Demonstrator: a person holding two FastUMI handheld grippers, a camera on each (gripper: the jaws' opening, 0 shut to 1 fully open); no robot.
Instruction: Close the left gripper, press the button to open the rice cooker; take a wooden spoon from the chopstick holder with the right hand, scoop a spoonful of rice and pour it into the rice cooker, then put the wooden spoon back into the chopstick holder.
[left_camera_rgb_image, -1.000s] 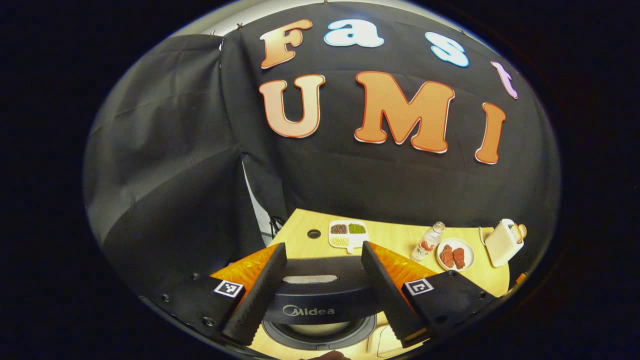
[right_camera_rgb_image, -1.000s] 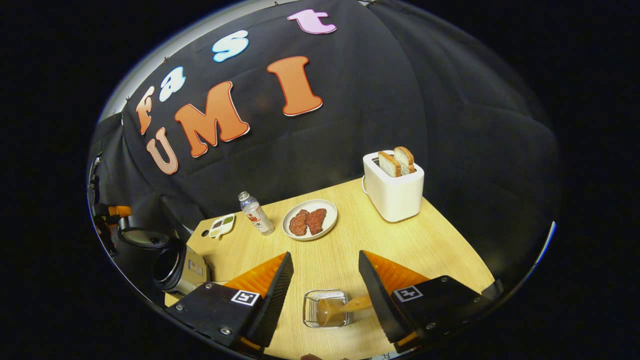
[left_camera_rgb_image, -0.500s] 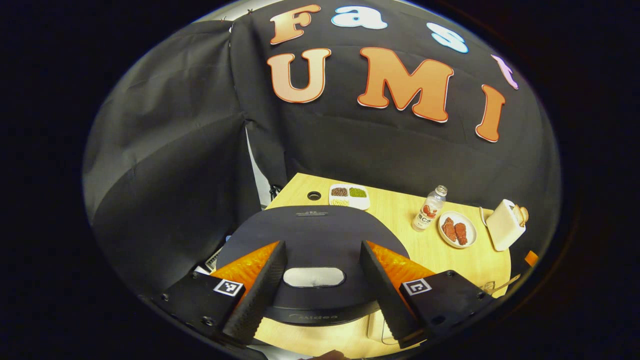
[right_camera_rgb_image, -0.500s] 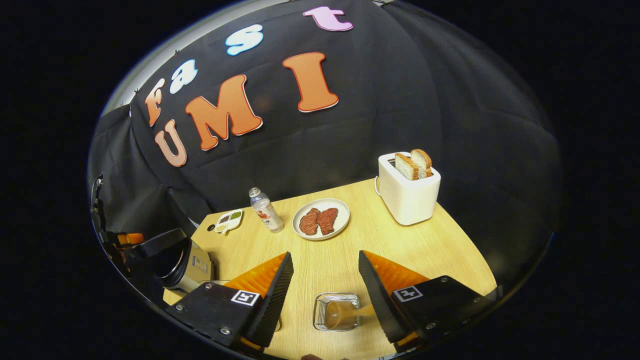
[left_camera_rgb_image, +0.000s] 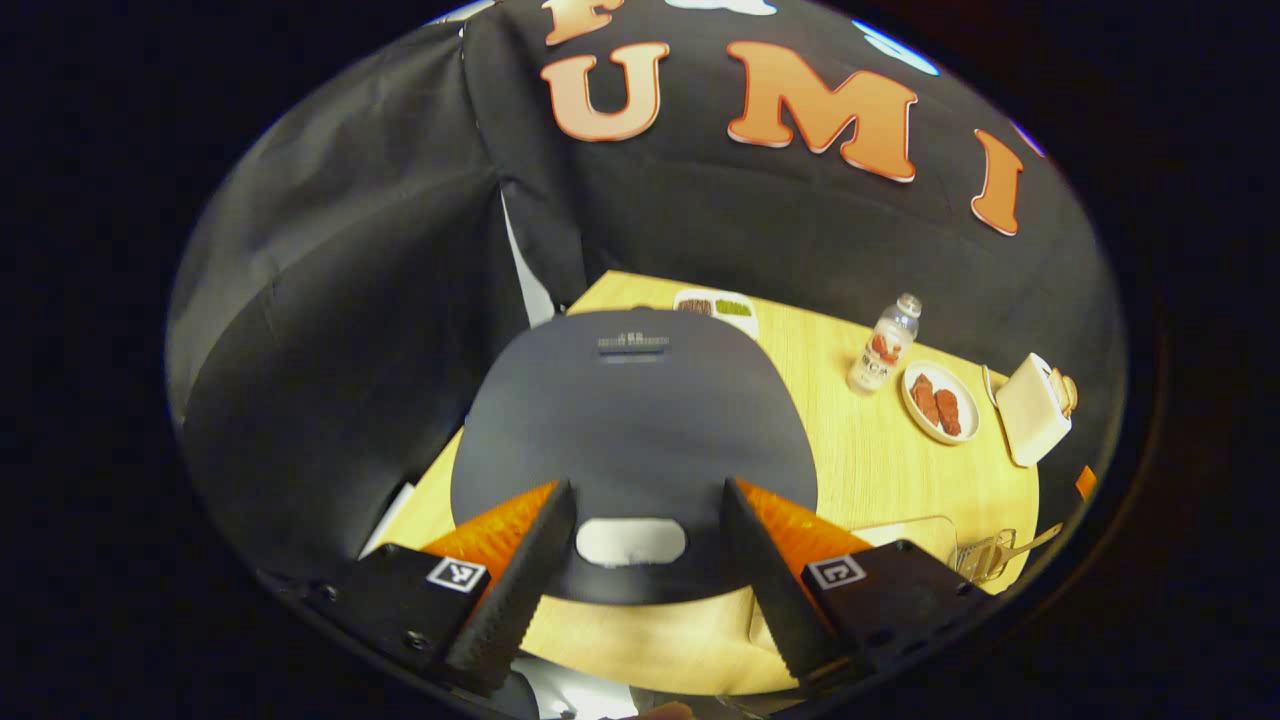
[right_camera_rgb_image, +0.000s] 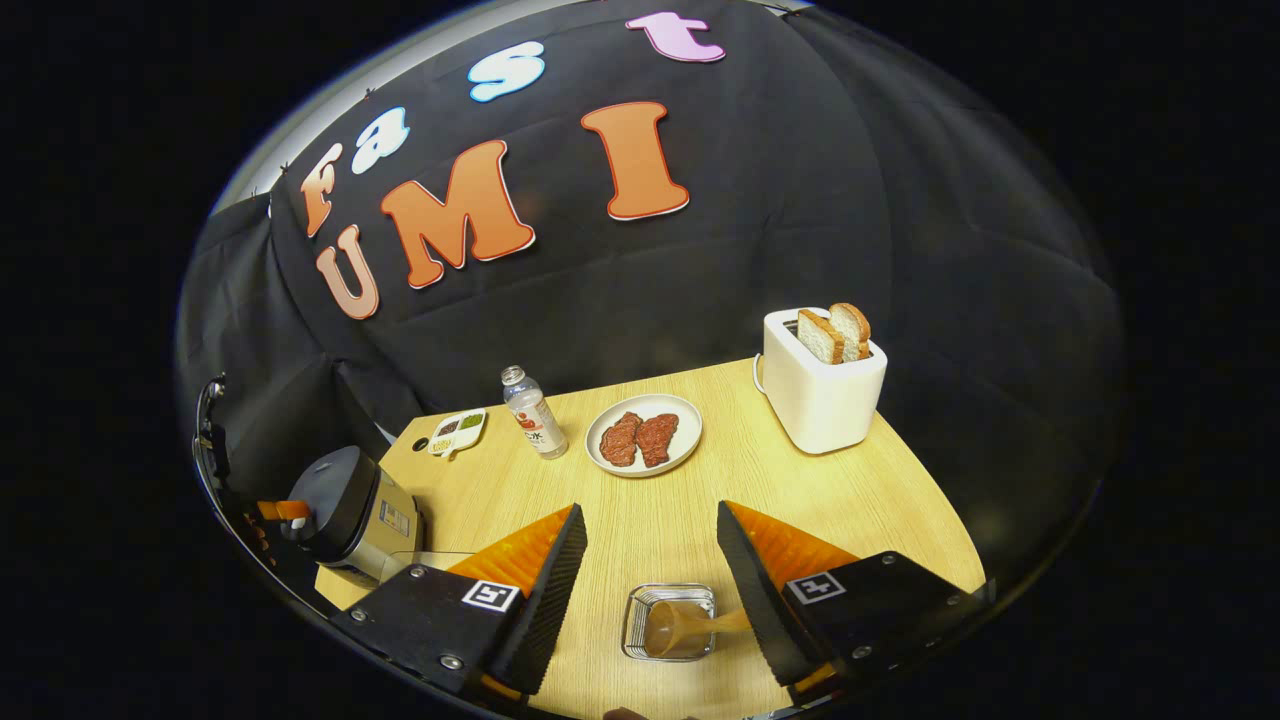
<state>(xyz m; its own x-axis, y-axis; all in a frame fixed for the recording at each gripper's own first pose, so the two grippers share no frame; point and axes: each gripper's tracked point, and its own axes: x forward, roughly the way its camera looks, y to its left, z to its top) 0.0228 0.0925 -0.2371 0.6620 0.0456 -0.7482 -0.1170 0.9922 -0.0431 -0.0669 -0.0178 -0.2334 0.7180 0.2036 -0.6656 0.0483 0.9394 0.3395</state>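
Rice cooker (left_camera_rgb_image: 632, 440) lid beneath left tongs (left_camera_rgb_image: 634, 575)

I'm in a staged recording booth: black cloth wall (right_camera_rgb_image: 760, 250), wooden table (right_camera_rgb_image: 700, 500) dressed with toaster (right_camera_rgb_image: 822, 390), rice cooker (left_camera_rgb_image: 630, 420), steak plate (right_camera_rgb_image: 643, 441).

My left gripper (left_camera_rgb_image: 640, 565) hangs with its fingers spread wide, tilted downward, nothing between them. My right gripper (right_camera_rgb_image: 640, 590) is just as wide open, angled down too, fingers apart and gripping nothing. In the right gripper view I catch my left gripper far off at the left edge, too small to read.
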